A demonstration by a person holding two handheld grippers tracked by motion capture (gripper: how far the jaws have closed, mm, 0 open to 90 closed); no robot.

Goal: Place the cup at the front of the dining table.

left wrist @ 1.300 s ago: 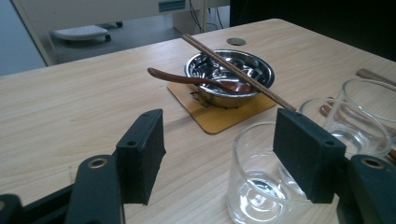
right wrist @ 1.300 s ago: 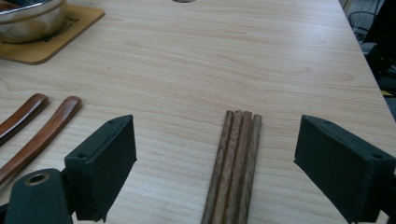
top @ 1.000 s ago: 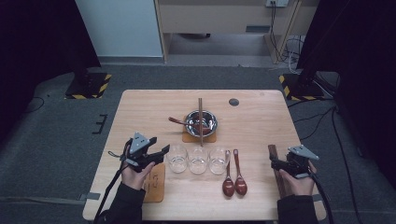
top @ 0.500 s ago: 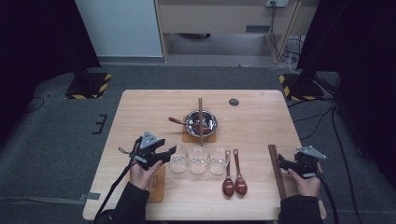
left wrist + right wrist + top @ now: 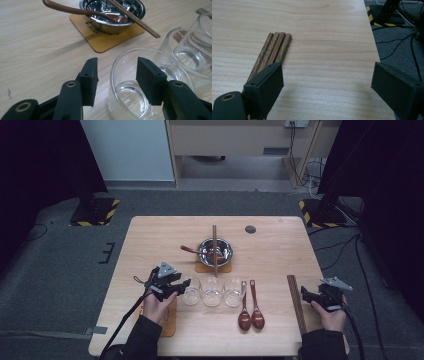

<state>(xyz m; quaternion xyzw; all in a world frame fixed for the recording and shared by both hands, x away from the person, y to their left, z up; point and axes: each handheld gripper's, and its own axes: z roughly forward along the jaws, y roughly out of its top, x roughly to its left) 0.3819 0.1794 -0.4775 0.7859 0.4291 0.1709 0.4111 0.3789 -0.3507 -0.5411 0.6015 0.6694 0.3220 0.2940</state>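
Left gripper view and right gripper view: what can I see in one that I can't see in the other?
The left gripper view has the nearest glass cup, with the left tongs straddling its near wall, one jaw outside, one inside, not pressing yet though they have just been closing. Behind it sit more glasses, a steel bowl on a coaster, a spoon and chopsticks. The right gripper view has a bundle of wooden sticks, the open right tongs, and floor cables. Both have the wooden table.

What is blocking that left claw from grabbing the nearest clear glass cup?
Nothing visible. The left gripper already straddles the rim of the nearest clear glass cup, one jaw outside, the other over its mouth; the jaws have just been closing, not yet pressing on the wall.
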